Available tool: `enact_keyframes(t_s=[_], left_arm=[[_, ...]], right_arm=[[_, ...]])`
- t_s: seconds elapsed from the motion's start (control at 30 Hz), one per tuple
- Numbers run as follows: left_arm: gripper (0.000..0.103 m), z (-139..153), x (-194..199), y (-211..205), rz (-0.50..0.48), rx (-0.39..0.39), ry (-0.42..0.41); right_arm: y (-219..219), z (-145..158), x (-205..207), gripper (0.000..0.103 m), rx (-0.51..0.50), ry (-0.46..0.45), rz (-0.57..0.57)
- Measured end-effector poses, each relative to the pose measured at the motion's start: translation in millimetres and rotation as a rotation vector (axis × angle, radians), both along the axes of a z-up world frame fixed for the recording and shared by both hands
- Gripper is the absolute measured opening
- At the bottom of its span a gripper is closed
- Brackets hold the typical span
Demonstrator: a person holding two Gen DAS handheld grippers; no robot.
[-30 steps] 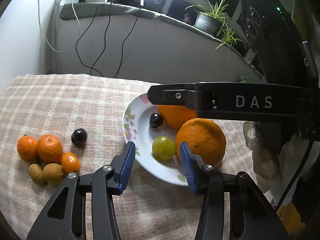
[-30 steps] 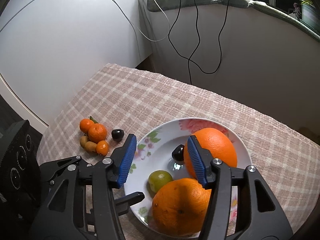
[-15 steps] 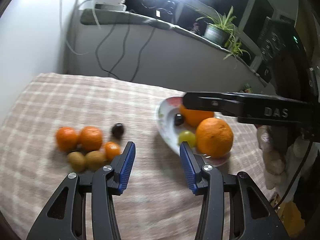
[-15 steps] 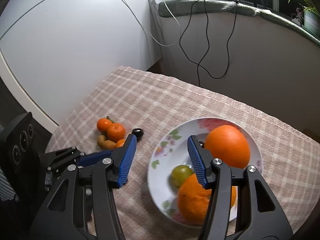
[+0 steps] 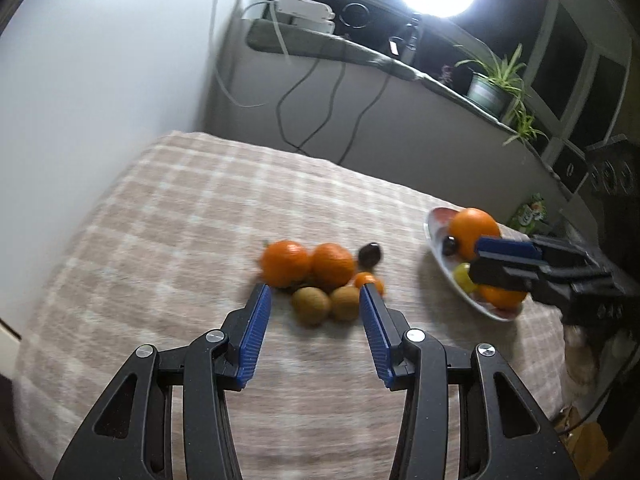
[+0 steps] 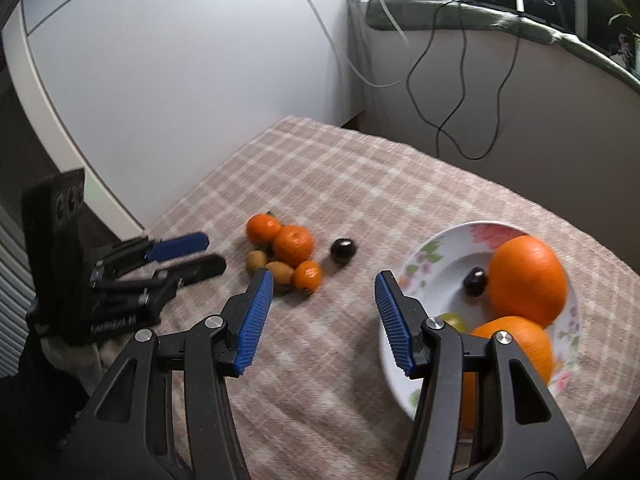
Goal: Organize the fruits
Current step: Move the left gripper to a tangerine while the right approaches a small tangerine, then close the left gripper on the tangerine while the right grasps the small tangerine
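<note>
A pile of loose fruit lies on the checked cloth: two mandarins (image 5: 285, 263) (image 5: 333, 265), a small mandarin (image 5: 369, 281), two brown kiwis (image 5: 311, 305) (image 5: 345, 303) and a dark plum (image 5: 370, 255). My left gripper (image 5: 315, 304) is open and empty just in front of the kiwis. A floral plate (image 6: 426, 256) holds two big oranges (image 6: 527, 280), a dark plum (image 6: 475, 281) and a green fruit (image 6: 452, 320). My right gripper (image 6: 323, 286) is open and empty between pile and plate.
The checked cloth (image 5: 200, 208) covers the whole table. A white wall stands to the left. A ledge with cables, a power strip (image 5: 304, 10) and a potted plant (image 5: 494, 86) runs behind the table. The left gripper also shows in the right wrist view (image 6: 192, 252).
My left gripper has swung left from the plate to the loose fruit pile. My right gripper has pulled back and turned left, so the pile now sits ahead of it. Both stay open.
</note>
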State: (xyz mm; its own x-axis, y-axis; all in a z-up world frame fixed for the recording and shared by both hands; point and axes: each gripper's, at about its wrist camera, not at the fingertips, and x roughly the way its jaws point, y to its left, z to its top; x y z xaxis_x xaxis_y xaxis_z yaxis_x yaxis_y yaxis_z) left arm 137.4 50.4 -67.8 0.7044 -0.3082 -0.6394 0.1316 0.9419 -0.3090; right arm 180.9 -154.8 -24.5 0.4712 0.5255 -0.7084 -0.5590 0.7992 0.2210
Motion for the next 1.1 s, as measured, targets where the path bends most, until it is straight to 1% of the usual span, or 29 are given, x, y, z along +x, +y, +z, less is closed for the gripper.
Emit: enact_keyframes(t_s=[0.13,0.2,0.27,0.43,0.6,0.73,0.8,1.1], left_arm=[[0.045,-4.7,1.9,12.8,0.015,-0.016,0.016],[0.043,-6.8,1.4,13.9,0.01,-0.023,0.02],[0.042,-8.8,0.6,12.4,-0.003,-0.028,0.024],[0.042,-11.9,3.1,5.6,-0.026,-0.029,0.032],[0.042,-10.7,14.1,10.5,-0.015,-0.033,0.03],[0.042,-10.8,24.9,13.3,-0.011,-0.027,0.034],[0.042,-11.7,29.1,13.9,-0.018,-0.026,0.037],[0.042,-20.2,43.0,11.4,-0.037,-0.033,0.057]], right_arm=[[17.0,-10.0,-7.3,0.056,-0.028,-0.002,0.031],[23.0,-15.1,-7.7,0.054,-0.032,0.004,0.032],[27.6,-19.8,-6.7,0.045,-0.033,0.016,0.036],[40.0,-30.1,-3.7,0.038,-0.052,0.026,0.044],[42.9,-37.4,6.8,0.033,-0.067,0.04,0.014],[45.0,-43.1,18.7,0.028,-0.1,0.041,-0.02],[45.8,-45.7,24.4,0.027,-0.107,0.048,-0.029],[61.8,-55.2,35.4,0.027,-0.196,0.053,-0.001]])
